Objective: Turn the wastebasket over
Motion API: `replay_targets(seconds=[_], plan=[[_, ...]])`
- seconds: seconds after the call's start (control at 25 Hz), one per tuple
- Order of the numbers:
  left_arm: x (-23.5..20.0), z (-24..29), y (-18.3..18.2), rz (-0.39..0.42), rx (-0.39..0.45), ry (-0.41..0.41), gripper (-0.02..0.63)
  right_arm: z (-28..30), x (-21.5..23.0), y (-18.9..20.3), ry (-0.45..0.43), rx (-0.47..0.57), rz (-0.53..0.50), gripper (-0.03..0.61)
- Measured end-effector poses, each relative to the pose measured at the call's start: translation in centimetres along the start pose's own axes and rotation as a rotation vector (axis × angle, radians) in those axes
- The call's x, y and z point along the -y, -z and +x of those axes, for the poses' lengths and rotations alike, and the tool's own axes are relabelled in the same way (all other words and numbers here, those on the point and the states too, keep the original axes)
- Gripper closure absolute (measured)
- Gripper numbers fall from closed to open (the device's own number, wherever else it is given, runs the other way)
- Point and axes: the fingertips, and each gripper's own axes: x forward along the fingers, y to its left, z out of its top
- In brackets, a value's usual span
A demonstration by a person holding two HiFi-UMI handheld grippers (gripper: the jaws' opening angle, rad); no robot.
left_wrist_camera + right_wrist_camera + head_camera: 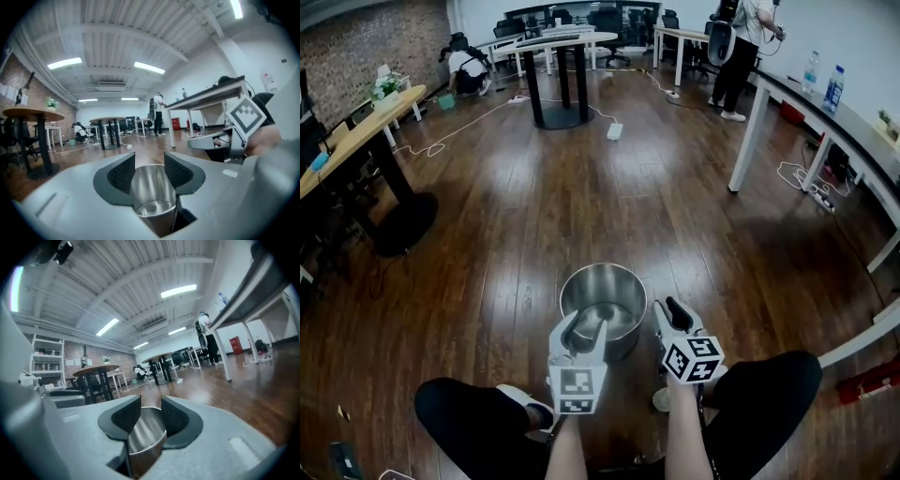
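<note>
Left gripper view: the left gripper point(149, 161) has its jaws spread, with the steel basket point(152, 194) between them and the pads not clearly pressing it. The right gripper point(151, 409) has its jaws close together, pinching the basket's wall at the rim. In the head view the basket is upright, mouth up, between the two grippers over the wood floor point(581, 206). I cannot tell whether it rests on the floor.
</note>
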Motion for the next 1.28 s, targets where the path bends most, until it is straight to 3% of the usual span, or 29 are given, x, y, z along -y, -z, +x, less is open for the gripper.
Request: replay_targets(seconds=[0.16, 0.28, 0.44, 0.64, 0.84, 0.96, 1.12, 1.28], plan=[[-2.0, -5.4, -4.3, -0.14, 0.153, -0.102, 0.365, -4.5, -4.4, -3.1, -0.049, 0.067, -0.151, 0.394], [-0.7, -9.4, -5.3, -0.139, 0.192, -0.131, 0.333, -8.8, -6.7, -3.6, -0.081, 0.105, -0.209, 0.328], [2.9, -14.4, -5.3, -0.129, 0.209, -0.147, 0.318, -14.5, -9.3, -4.1, -0.124, 0.141, -0.272, 0.273], [8.0, -21.0, -4.6, -0.166, 0.212, -0.193, 0.316, -22.8, -10.3, -4.0, -0.139, 0.158, -0.317, 0.268], [13.6, -26.2, -4.9, -0.128, 0.171, -0.209, 0.291, -30.5, -9.6, -6.0, -0.136, 0.197, -0.313, 0.268], [16.0, -29.2, -6.4, -0.132, 0.204, -0.246, 0.293, -34.4, -9.1, -6.8, -0.123, 0.205, -0.305, 0.268], [18.3, -32.3, -7.2, -0.125, 0.226, -0.303, 0.29, -38.5, -8.5, -5.3, -0.145, 0.2, -0.3, 0.171], [20.3, -35.4, -5.2, -0.153, 0.216, -0.337, 0.254, -41.1, -8.2, -2.2, -0.138, 0.131, -0.295, 0.158]])
